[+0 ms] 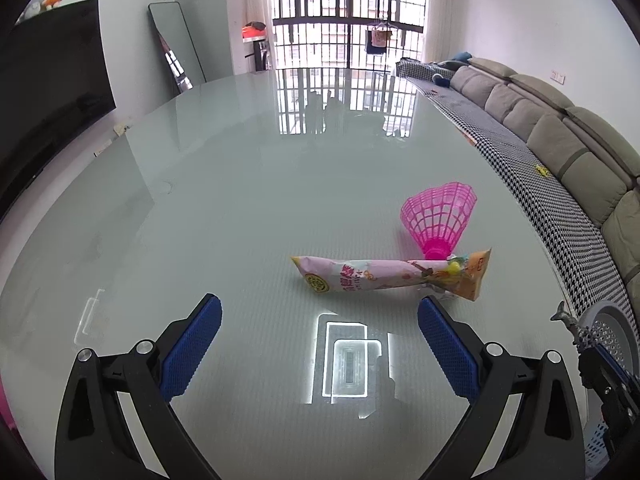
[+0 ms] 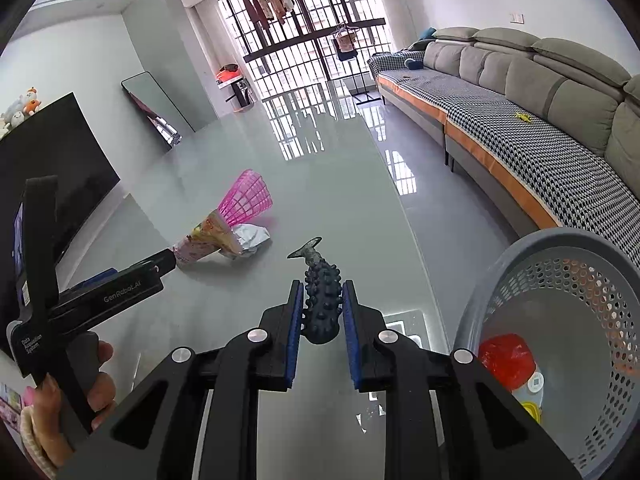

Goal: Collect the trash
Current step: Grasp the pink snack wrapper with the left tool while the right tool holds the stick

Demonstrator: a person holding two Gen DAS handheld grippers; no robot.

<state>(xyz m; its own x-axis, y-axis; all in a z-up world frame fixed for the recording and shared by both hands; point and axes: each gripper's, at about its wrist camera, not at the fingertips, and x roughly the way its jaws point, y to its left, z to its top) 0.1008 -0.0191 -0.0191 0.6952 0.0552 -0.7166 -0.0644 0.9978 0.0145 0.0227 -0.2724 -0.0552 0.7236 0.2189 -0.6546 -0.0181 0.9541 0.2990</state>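
Note:
A pink and orange snack wrapper (image 1: 384,276) lies on the glass table (image 1: 240,184), just beyond my left gripper (image 1: 320,312), which stands open with nothing between its blue pads. Behind the wrapper lies a pink plastic shuttlecock (image 1: 438,216). In the right wrist view my right gripper (image 2: 322,292) is shut on a dark spiky toy fish (image 2: 322,292), tail pointing away. There the wrapper (image 2: 204,242), the shuttlecock (image 2: 248,198) and a crumpled white paper (image 2: 250,238) lie left of it, with the left gripper (image 2: 160,266) reaching toward them.
A grey perforated basket (image 2: 568,320) stands at the right past the table edge, holding a red bag and yellow-white scraps. A long sofa (image 2: 540,92) runs along the right. A black TV (image 1: 48,92) stands left. A person's hand (image 2: 96,376) grips the left tool.

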